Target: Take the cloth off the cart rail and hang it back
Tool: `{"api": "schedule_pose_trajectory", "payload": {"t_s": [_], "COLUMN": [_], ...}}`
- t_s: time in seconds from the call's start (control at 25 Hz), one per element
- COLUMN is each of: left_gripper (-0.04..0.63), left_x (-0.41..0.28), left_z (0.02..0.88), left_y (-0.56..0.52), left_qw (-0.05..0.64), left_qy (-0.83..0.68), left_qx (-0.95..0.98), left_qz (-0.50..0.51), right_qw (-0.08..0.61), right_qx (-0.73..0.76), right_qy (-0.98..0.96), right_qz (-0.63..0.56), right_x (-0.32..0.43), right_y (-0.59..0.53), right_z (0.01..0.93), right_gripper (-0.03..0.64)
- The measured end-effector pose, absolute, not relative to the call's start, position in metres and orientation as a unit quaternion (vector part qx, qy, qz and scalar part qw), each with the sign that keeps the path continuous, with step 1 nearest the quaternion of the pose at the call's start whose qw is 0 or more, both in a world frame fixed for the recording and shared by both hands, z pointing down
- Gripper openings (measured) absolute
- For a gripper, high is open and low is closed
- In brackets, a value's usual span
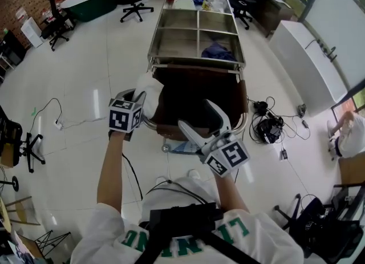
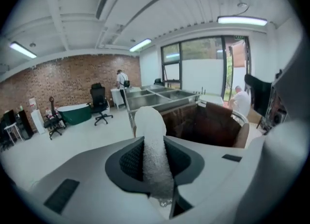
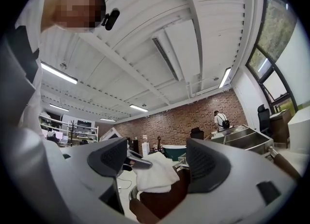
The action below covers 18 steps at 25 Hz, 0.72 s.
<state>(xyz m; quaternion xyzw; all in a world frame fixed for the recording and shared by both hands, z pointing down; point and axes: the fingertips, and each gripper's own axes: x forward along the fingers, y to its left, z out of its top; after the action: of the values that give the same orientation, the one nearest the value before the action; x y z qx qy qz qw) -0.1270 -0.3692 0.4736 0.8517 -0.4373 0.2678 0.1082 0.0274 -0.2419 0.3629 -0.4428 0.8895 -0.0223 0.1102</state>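
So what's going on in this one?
A person stands at the near end of a steel cart with a claw in each hand. The left claw is shut on a white cloth bunched over the near left corner of the cart rail. The cloth does not look lifted clear yet. The right claw is open and empty, held close to the brown bag that hangs inside the rail.
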Motion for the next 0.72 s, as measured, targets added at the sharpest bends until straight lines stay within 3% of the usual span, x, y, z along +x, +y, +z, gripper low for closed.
{"api": "schedule_pose_trajectory", "payload": {"t_s": [0.24,0.56,0.72], "left_gripper": [0.072,0.072,0.072], "left_x": [-0.159,-0.186,-0.190], "left_z": [0.389,0.323,0.320], "left_y": [-0.333,-0.267,-0.237], "left_qw": [0.080,-0.051,-0.081], "left_qy": [-0.485,-0.539,-0.561], "left_qx": [0.863,0.841,0.822], "left_qz": [0.118,-0.011,-0.054], "right_qw": [0.111,0.114,0.115], "right_qx": [-0.433,-0.433,-0.428], "right_qy": [0.894,0.894,0.896], "right_qz": [-0.023,0.002,0.002], "right_x": [0.011,0.002,-0.004], "right_y": [-0.249,-0.258,-0.255], "right_z": [0.356,0.339,0.338], "right_gripper": [0.388,0.388,0.388]}}
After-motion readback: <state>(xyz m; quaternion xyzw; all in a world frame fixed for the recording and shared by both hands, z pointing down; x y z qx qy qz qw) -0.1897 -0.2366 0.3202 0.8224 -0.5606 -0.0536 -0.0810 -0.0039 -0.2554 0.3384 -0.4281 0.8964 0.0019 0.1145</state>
